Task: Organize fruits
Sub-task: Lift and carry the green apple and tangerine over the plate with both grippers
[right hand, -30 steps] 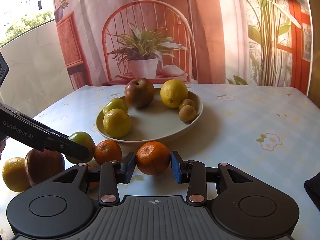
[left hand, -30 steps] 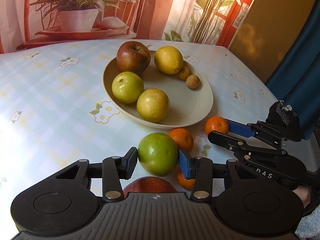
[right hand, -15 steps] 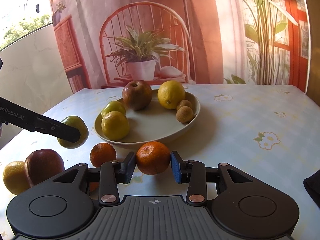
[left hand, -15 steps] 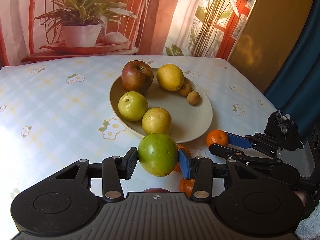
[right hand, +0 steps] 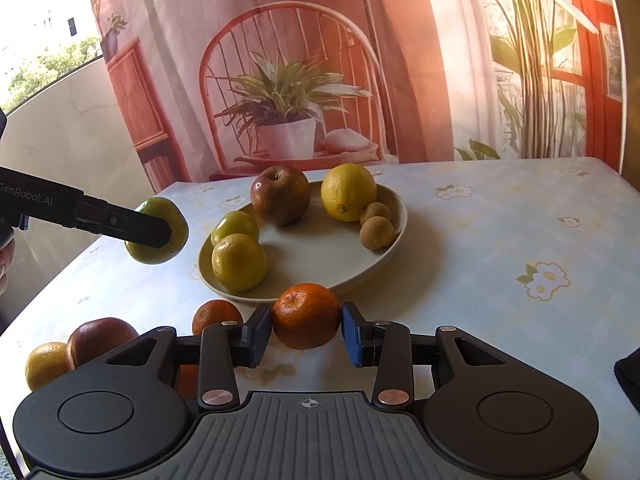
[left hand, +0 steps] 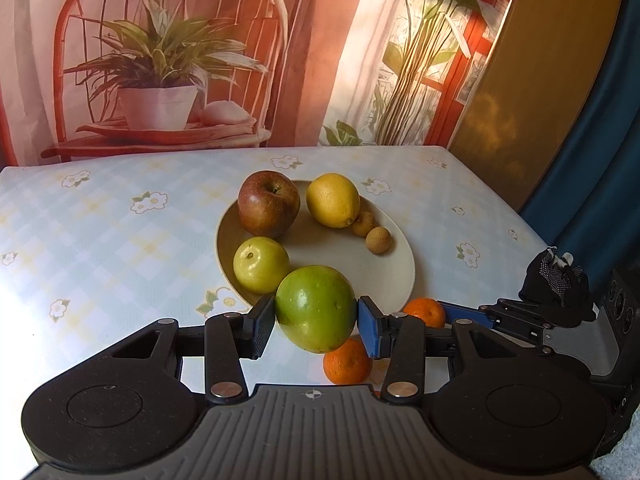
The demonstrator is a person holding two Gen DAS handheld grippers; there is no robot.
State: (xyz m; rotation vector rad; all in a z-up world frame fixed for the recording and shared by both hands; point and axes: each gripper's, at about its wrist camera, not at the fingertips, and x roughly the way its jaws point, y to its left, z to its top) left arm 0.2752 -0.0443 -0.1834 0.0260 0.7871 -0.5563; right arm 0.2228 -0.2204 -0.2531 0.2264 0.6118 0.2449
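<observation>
My left gripper is shut on a green apple and holds it in the air just before the near-left rim of the cream plate; the apple also shows in the right wrist view. My right gripper is shut on an orange mandarin, held low in front of the plate. The plate holds a red apple, a lemon, two yellow-green fruits and two small brown fruits.
On the tablecloth near the plate lie another mandarin, a red apple and a yellow fruit. A second mandarin lies under my left gripper. A printed backdrop stands behind the table. A dark cloth sits at the right edge.
My left gripper has lifted the green apple off the table and carried it forward toward the plate. My right gripper has raised the mandarin slightly.
</observation>
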